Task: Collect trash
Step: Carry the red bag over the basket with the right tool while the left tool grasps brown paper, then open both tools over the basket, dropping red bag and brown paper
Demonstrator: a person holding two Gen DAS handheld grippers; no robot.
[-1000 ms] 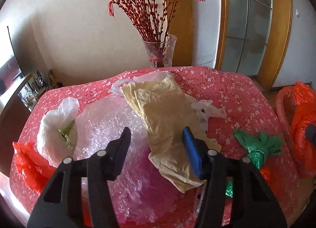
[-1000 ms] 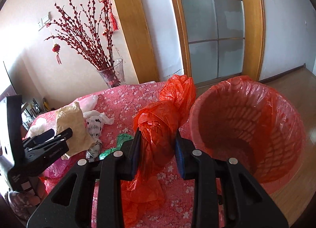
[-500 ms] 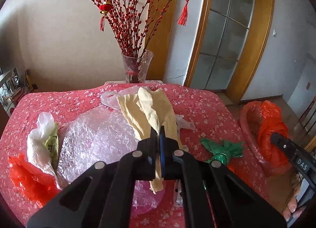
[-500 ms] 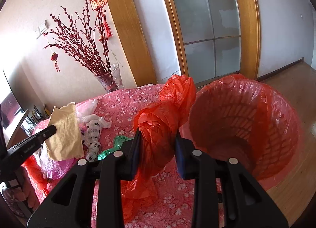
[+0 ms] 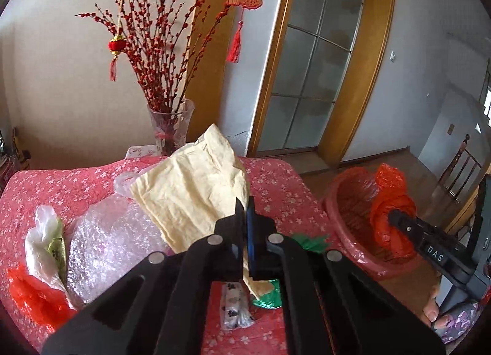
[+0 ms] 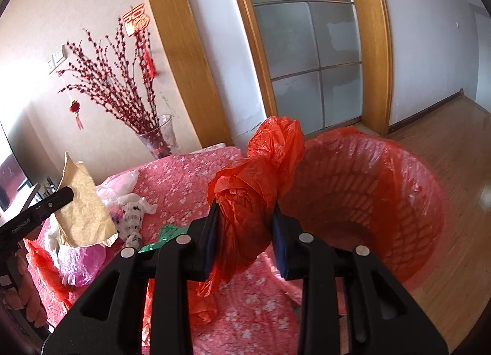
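My left gripper (image 5: 246, 206) is shut on a crumpled beige paper sheet (image 5: 190, 189), which hangs lifted above the table. From the right wrist view the same beige sheet (image 6: 81, 210) dangles from the left gripper's tip (image 6: 63, 195). My right gripper (image 6: 245, 220) is shut on a bunched orange plastic bag (image 6: 254, 183), held beside the rim of the red-lined trash basket (image 6: 423, 201). In the left wrist view the orange bag (image 5: 391, 213) hangs over the trash basket (image 5: 340, 210) with the right gripper (image 5: 396, 216) clamped on it.
On the pink flowered tablecloth (image 5: 70, 183) lie bubble wrap (image 5: 107, 241), a white bag (image 5: 43, 238), red plastic (image 5: 33, 296), a green wrapper (image 5: 310, 241) and a spotted wrapper (image 5: 233, 306). A glass vase of red branches (image 5: 168, 127) stands at the back edge.
The left gripper closed on the beige sheet and lifted it off the table. The right gripper carried the orange bag closer to the basket.
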